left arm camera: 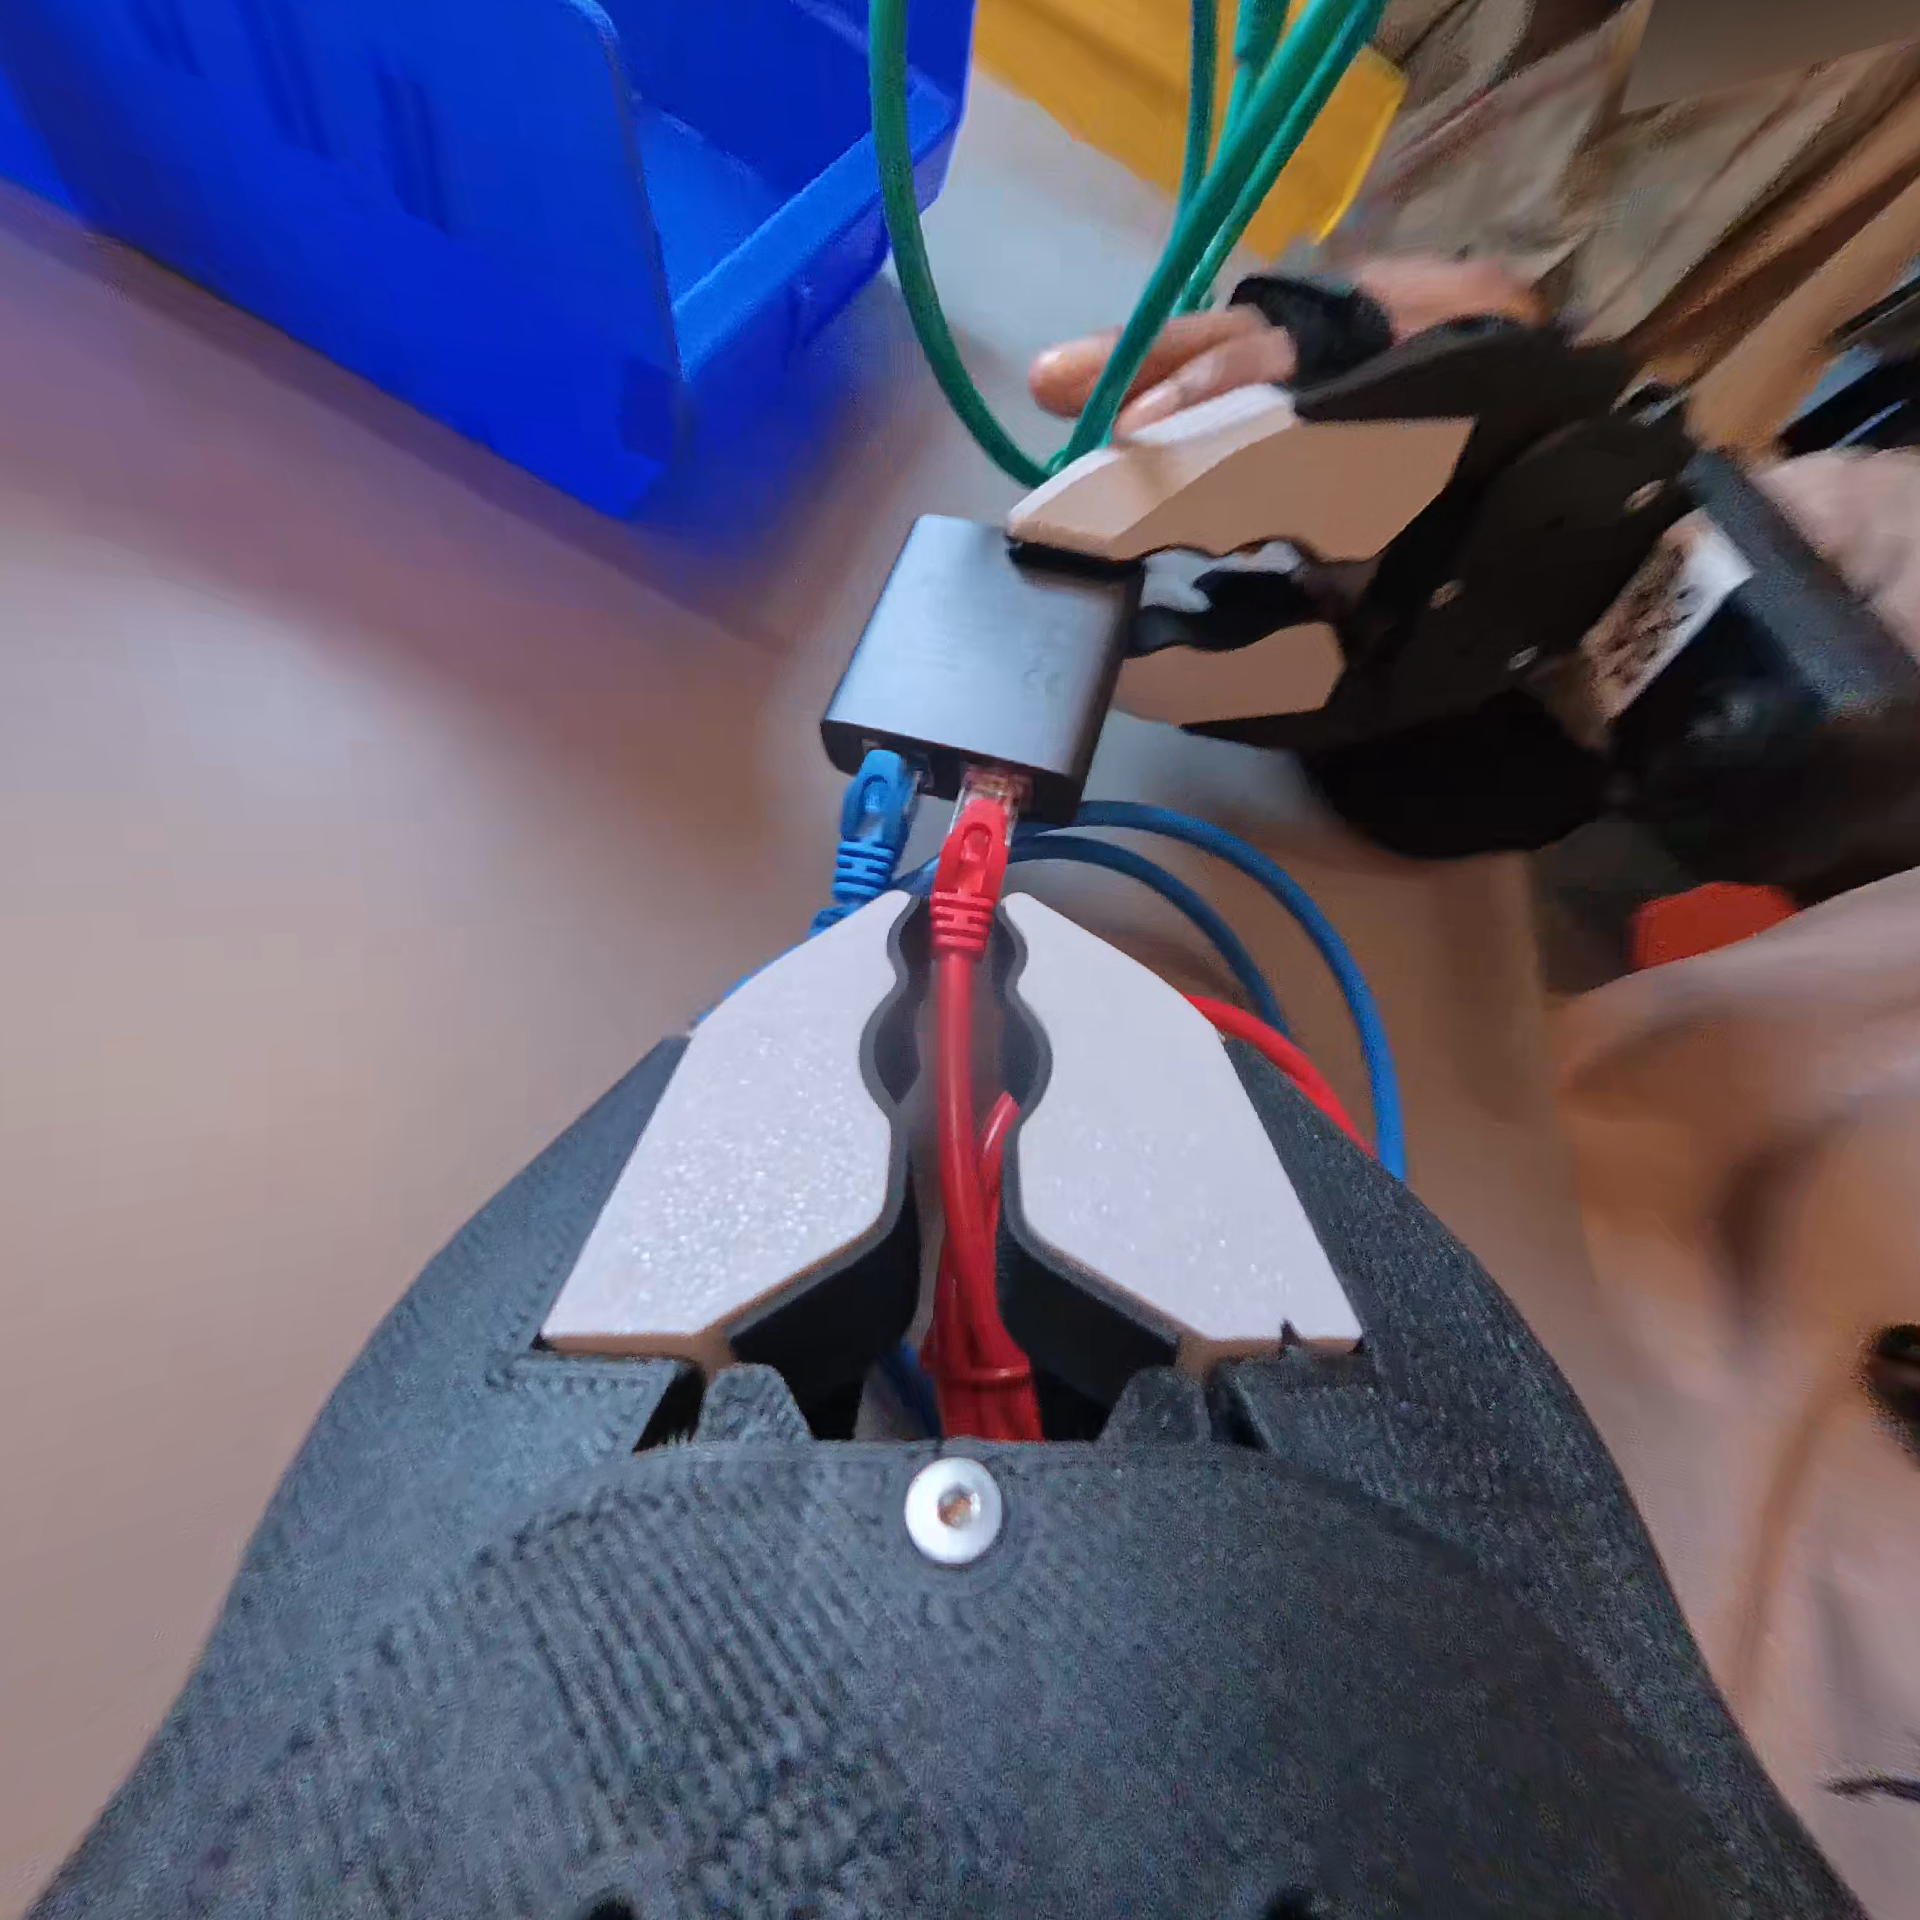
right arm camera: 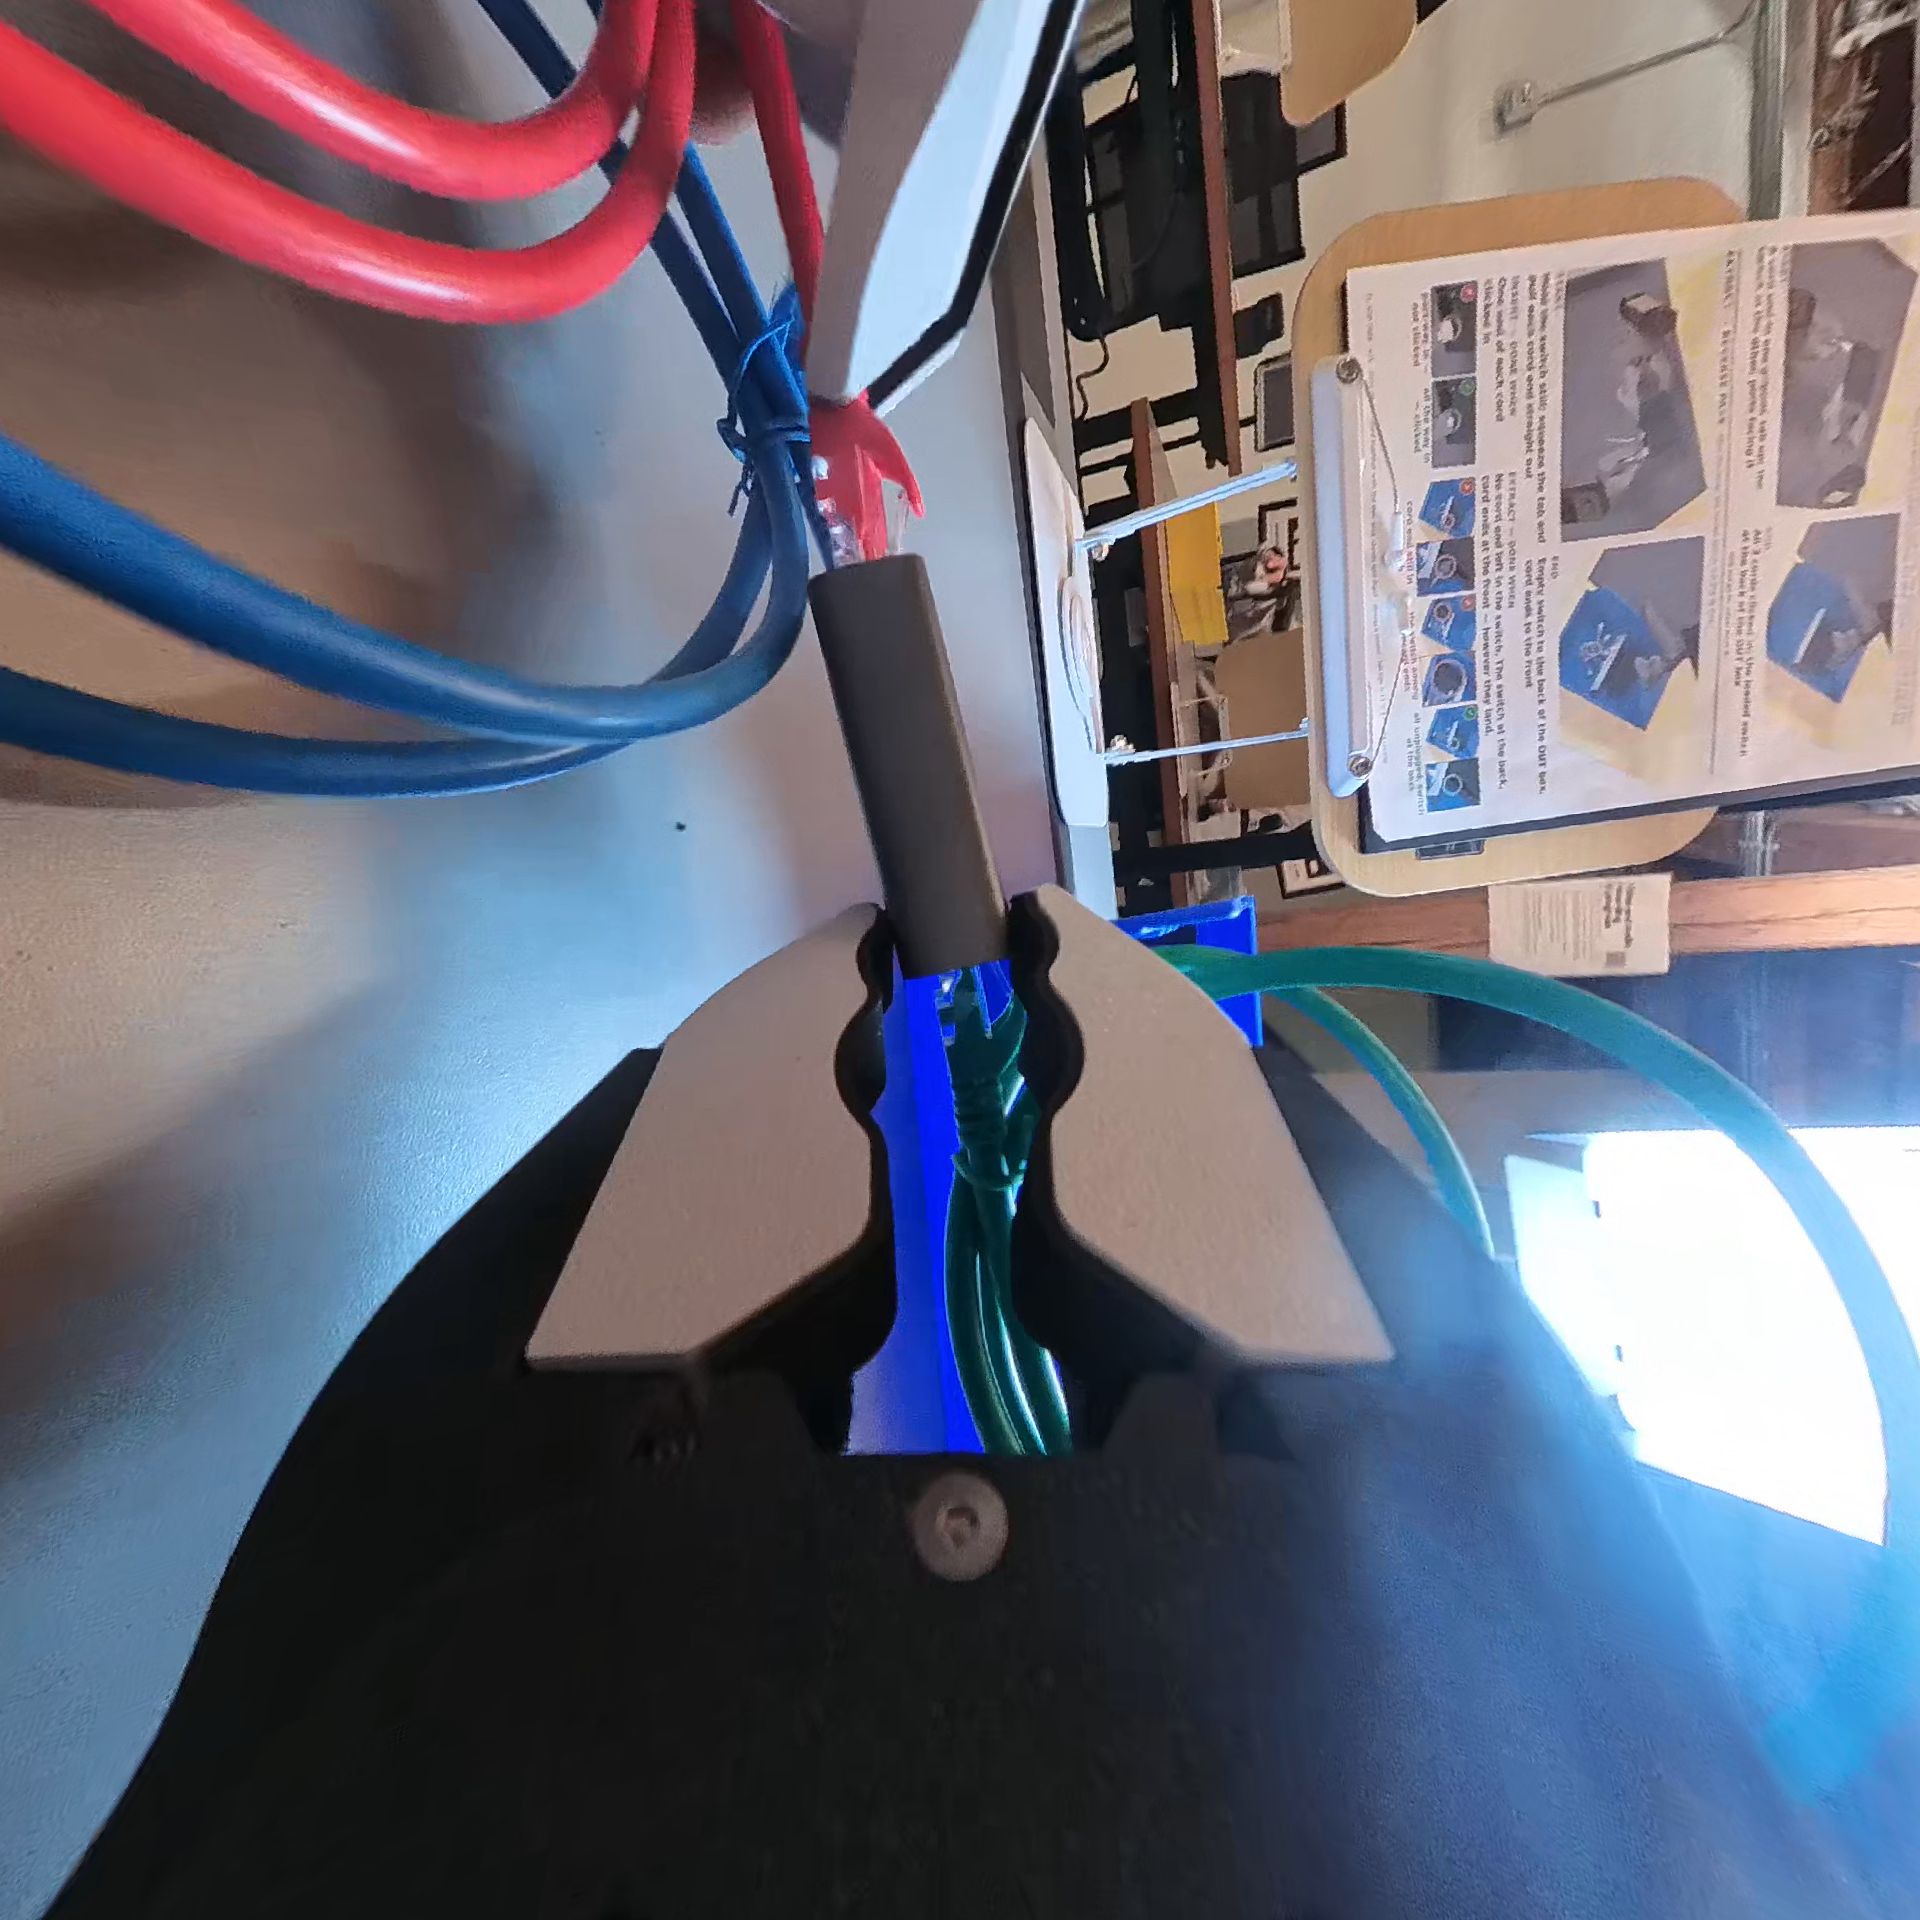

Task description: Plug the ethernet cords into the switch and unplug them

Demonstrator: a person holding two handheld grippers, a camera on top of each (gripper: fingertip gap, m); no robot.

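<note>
The black switch (left arm camera: pixel 977 644) is held off the table by my right gripper (left arm camera: pixel 1091 592), which is shut on its far end. In the right wrist view, the right gripper (right arm camera: pixel 945 925) clamps the switch's (right arm camera: pixel 904 727) edge. My left gripper (left arm camera: pixel 958 925) is shut on the red cord's boot (left arm camera: pixel 961 883), just behind its clear plug (left arm camera: pixel 992 800), which sits partly in a front port. A blue cord's plug (left arm camera: pixel 878 821) sits in the port to its left. Green cords (left arm camera: pixel 914 260) run from the switch's back side.
A blue bin (left arm camera: pixel 416 208) stands at the back left and a yellow bin (left arm camera: pixel 1143 83) behind it. Loose blue cord (right arm camera: pixel 416 686) and red cord (right arm camera: pixel 416 208) loop on the table. An instruction sheet on a stand (right arm camera: pixel 1610 520) stands beyond the table edge. A person's hand (left arm camera: pixel 1143 364) holds the right gripper.
</note>
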